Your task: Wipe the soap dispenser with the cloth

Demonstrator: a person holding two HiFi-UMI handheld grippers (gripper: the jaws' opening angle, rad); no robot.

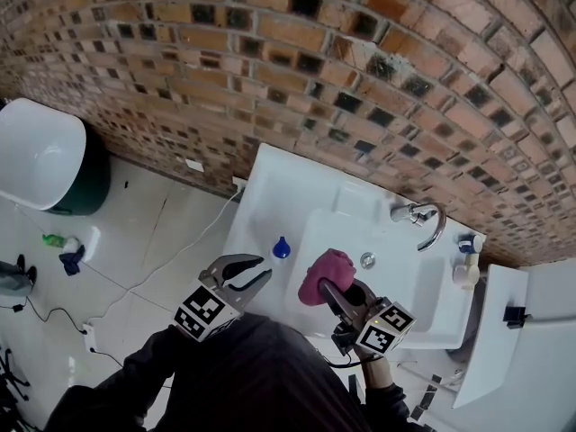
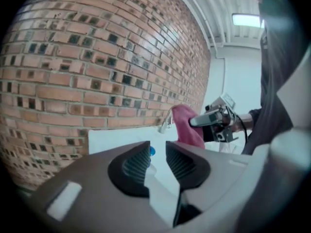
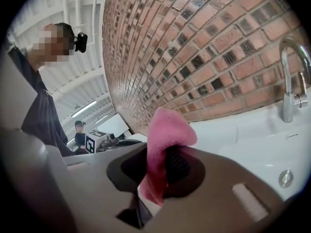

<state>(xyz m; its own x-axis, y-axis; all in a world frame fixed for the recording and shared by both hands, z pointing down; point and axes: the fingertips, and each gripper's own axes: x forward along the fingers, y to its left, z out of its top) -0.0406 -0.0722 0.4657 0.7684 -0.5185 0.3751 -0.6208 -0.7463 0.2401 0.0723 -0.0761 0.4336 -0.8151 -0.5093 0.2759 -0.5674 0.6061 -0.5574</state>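
Observation:
A small blue soap dispenser point(image 1: 282, 247) stands on the left ledge of the white sink point(image 1: 270, 187). My left gripper point(image 1: 262, 270) hovers just in front of it, jaws a little apart and empty. In the left gripper view the dispenser point(image 2: 152, 151) peeks out beyond that gripper point(image 2: 158, 147). A pink cloth point(image 1: 326, 270) is bunched above the basin, with my right gripper point(image 1: 328, 287) shut on it. The right gripper view shows the cloth point(image 3: 170, 125) pinched between the pads of that gripper point(image 3: 158, 155), its top folding over to the right.
A chrome faucet point(image 1: 423, 216) rises at the sink's back right, with a drain point(image 1: 367, 260) in the basin. Small bottles point(image 1: 466, 257) sit at the right corner. A brick wall point(image 1: 360, 79) runs behind. A white bin lid point(image 1: 36, 151) and cables lie on the floor at left.

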